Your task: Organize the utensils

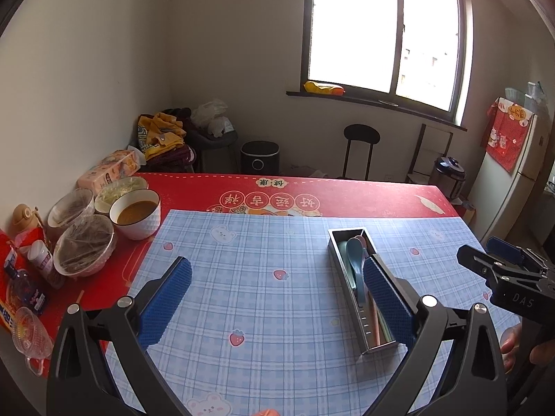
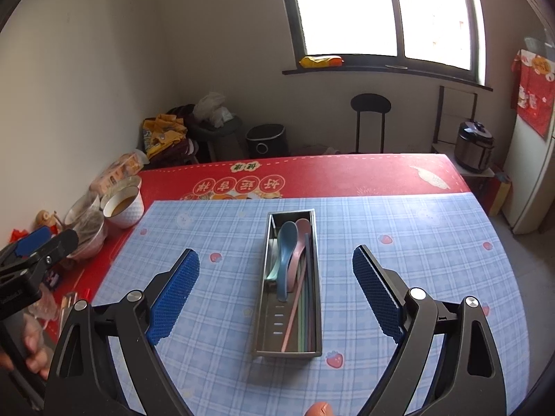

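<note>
A long steel utensil tray lies on the blue checked mat. In it lie a blue spoon, a pink spoon, a mint spoon and several coloured chopsticks. My right gripper is open and empty, held above the tray with a finger on either side. In the left wrist view the tray sits beside the right finger of my left gripper, which is open and empty above the mat. The right gripper shows at that view's right edge.
Bowls of food covered bowls, a tissue box, bottles and a glass cup crowd the left side of the red tablecloth. A chair, cookers and a fridge stand beyond the table.
</note>
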A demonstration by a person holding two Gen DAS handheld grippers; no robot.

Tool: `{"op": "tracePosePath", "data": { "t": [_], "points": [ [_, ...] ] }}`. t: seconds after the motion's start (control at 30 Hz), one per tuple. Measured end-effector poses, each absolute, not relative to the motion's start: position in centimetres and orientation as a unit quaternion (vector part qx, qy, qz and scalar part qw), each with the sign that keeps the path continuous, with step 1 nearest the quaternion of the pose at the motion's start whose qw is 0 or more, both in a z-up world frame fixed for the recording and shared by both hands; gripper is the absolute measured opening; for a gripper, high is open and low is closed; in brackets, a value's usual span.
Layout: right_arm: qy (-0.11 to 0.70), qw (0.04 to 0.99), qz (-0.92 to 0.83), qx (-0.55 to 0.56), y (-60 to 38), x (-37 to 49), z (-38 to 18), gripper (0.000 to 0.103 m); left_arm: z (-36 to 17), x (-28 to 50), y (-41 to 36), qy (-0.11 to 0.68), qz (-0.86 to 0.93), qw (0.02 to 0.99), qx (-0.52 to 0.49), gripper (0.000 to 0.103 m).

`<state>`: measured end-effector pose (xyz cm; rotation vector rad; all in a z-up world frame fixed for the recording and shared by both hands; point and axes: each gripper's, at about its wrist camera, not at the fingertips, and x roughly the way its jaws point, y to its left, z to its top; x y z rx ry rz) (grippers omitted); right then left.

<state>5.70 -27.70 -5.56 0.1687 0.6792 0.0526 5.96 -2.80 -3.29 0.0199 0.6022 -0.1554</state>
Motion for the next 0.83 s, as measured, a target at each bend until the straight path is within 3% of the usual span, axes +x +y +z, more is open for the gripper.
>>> {"op": "tracePosePath", "data": {
  "t": [0.83],
  "points": [
    [0.318,0.945,-0.005,0.073,-27.57,4.68,-5.55,0.087,-3.01,5.47,-3.48,0.262,-0.054,0.963,0.029,0.097]
  ]
}}
